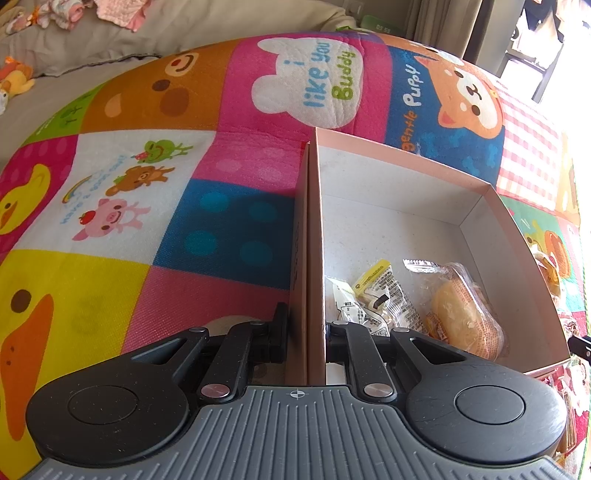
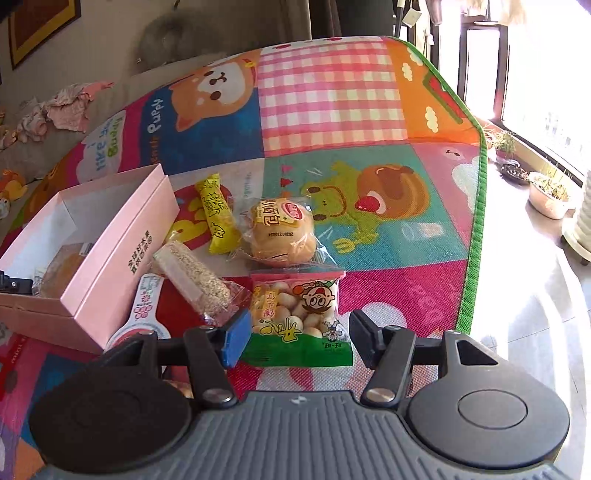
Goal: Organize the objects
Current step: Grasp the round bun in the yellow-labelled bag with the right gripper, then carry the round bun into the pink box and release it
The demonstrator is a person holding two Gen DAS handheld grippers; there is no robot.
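Note:
A pink box [image 1: 406, 147] lies open on the play mat, and my left gripper [image 1: 306, 332] is shut on its near left wall. Inside the box lie a wrapped bun [image 1: 463, 310] and two small snack packets [image 1: 380, 295]. In the right wrist view the same pink box [image 2: 110, 258] sits at the left. My right gripper [image 2: 295, 336] stands open just over the near end of a bag of small round biscuits [image 2: 295, 306]; its pads do not press on the bag. Beyond it lie a wrapped bun [image 2: 282, 232], a yellow snack bar [image 2: 216, 214] and a sesame bar in clear wrap [image 2: 195, 277].
A colourful cartoon play mat [image 2: 332, 99] covers the floor, with its green edge [image 2: 476, 221] at the right. Past that edge are bare floor and plant pots [image 2: 546, 195]. A round printed packet [image 2: 144, 306] lies by the box's near corner. A sofa with clothes [image 1: 110, 22] stands behind.

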